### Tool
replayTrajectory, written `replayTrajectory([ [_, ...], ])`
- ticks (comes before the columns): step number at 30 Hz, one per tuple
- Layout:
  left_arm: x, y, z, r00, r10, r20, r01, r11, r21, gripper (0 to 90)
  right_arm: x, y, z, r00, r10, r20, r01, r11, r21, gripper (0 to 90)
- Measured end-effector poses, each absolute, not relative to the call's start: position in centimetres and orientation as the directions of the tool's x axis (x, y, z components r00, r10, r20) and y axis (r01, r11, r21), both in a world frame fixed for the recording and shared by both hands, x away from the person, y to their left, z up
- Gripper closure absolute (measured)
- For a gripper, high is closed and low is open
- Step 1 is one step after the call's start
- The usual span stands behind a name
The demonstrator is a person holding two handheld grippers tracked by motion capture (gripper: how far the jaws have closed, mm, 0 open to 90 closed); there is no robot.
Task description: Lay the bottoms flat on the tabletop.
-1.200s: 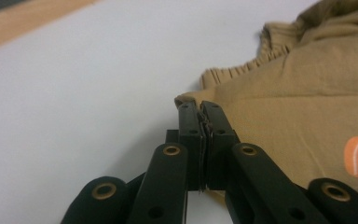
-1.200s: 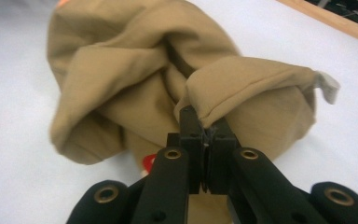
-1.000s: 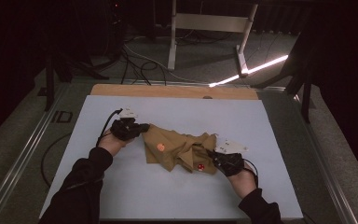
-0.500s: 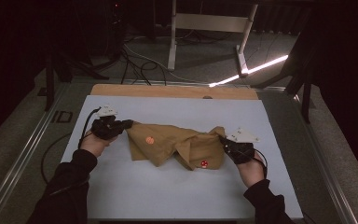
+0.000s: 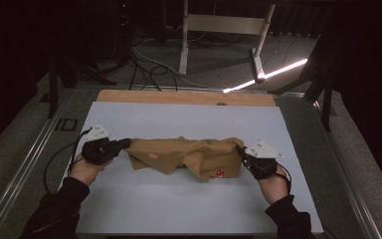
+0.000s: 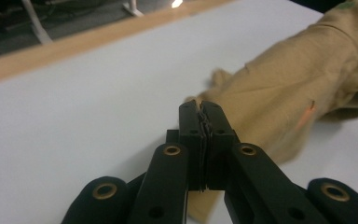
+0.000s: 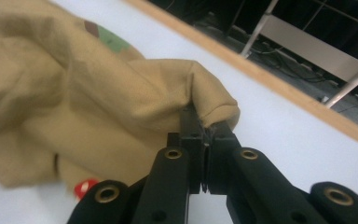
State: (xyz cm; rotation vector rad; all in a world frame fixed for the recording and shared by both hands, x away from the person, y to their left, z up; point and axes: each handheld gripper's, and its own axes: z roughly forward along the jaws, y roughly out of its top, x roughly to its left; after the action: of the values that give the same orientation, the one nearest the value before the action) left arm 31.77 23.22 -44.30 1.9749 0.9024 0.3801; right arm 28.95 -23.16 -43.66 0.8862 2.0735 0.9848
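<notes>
While a tan cloth (image 5: 189,157) lies crumpled across the middle of a white table (image 5: 179,209), two hand-held grippers grasp its ends. At one end, the left gripper (image 5: 124,144) pinches an edge between pressed-together jaws. Opposite, the right gripper (image 5: 242,154) clamps a bunched fold (a small red mark shows nearby).

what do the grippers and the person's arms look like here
Both the left gripper and the right gripper are matte black with two flat jaws, brass-ringed screw holes on the linkages, a pale grey three-cornered plate on top and a thin black cable trailing off. The person wears dark long sleeves.
</notes>
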Motion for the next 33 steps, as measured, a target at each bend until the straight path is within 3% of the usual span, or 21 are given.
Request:
replayTrajectory([
  [5,28.8,22.9,-45.7,0.700,0.708,-0.093,0.462,-0.350,0.815,88.9,26.9,-23.8,-45.1,-0.595,0.759,-0.263,0.309,0.518,0.797,88.5],
  [16,25.9,22.9,-48.2,0.710,0.693,-0.126,0.508,-0.380,0.773,88.7,23.9,-24.7,-47.8,-0.680,0.703,-0.209,0.372,0.576,0.728,88.1],
  [27,24.0,22.2,-49.2,0.748,0.645,-0.156,0.528,-0.435,0.730,88.4,23.0,-26.1,-49.3,-0.694,0.697,-0.182,0.426,0.601,0.677,87.4],
  [33,23.2,22.0,-49.3,0.760,0.630,-0.160,0.531,-0.460,0.711,88.3,23.1,-27.2,-49.5,-0.653,0.731,-0.198,0.460,0.591,0.663,90.0],
])
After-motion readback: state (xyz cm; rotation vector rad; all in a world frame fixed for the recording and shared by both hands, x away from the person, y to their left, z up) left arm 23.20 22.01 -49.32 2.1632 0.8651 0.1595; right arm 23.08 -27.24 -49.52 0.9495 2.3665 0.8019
